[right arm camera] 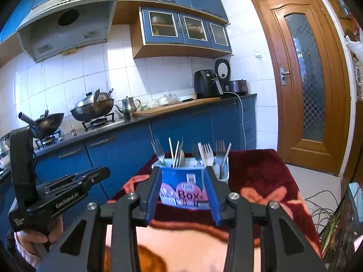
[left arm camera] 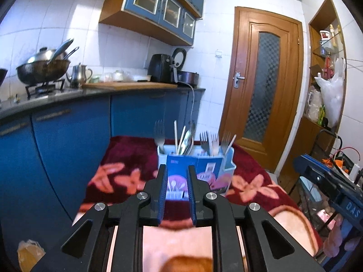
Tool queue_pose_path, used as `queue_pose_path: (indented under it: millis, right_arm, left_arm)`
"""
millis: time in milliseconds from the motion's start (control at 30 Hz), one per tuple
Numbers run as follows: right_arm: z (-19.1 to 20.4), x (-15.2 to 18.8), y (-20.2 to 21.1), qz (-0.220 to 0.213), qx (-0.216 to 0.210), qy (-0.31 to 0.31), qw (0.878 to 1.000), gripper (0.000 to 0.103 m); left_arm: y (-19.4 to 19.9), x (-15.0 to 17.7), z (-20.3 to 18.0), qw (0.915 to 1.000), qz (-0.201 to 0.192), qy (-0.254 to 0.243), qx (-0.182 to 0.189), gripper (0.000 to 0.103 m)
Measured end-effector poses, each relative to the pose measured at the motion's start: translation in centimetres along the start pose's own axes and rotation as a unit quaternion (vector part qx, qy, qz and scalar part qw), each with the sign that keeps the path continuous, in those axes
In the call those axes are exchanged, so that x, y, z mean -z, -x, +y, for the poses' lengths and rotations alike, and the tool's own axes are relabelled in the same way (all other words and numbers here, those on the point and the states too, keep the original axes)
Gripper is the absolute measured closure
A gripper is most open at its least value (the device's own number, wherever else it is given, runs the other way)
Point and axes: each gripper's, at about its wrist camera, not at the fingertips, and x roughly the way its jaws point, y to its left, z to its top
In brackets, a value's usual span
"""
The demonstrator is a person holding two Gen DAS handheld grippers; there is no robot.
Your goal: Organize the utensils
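A white utensil caddy (left arm camera: 228, 158) with a blue printed label stands on the red floral blanket (left arm camera: 122, 158). It holds several forks (left arm camera: 159, 136), chopsticks (left arm camera: 175, 136) and a spoon, all upright. My left gripper (left arm camera: 177, 170) is open and empty, held just in front of the caddy. In the right wrist view the caddy (right arm camera: 188, 185) sits straight ahead with forks (right arm camera: 207, 154) standing in it. My right gripper (right arm camera: 182, 172) is open wide and empty, its fingers framing the caddy's front. The left gripper's body (right arm camera: 74, 188) shows at the left, held in a hand.
Blue kitchen cabinets (right arm camera: 118, 156) and a dark counter (right arm camera: 136, 120) with woks (right arm camera: 93, 108), a kettle (right arm camera: 129, 105) and an air fryer (right arm camera: 205, 83) run behind the table. A wooden door (right arm camera: 304, 79) stands at the right. Cables (right arm camera: 322, 206) lie on the floor.
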Motion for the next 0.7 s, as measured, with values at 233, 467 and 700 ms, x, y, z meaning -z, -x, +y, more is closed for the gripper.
queue_pose_path:
  millis: [233,467,700]
  right_arm:
    - [-0.7,4.2,-0.3,0.004,0.008,-0.018,1.000,0.049]
    - [-1.3,7.6,-1.4,0.002,0.025,-0.016,1.000,0.037]
    - [-2.2,9.6,-2.3,-0.009,0.053,-0.019,0.998,0.020]
  left_arm:
    - [0.1,3.7,0.0,0.9993,-0.008,-0.010,-0.035,0.060]
    - [-1.0,6.7,-0.6,0.9977,-0.015,-0.020,-0.063,0.042]
    - [-2.4,8.4,-0.8,0.9963,-0.012,-0.019,-0.083,0.042]
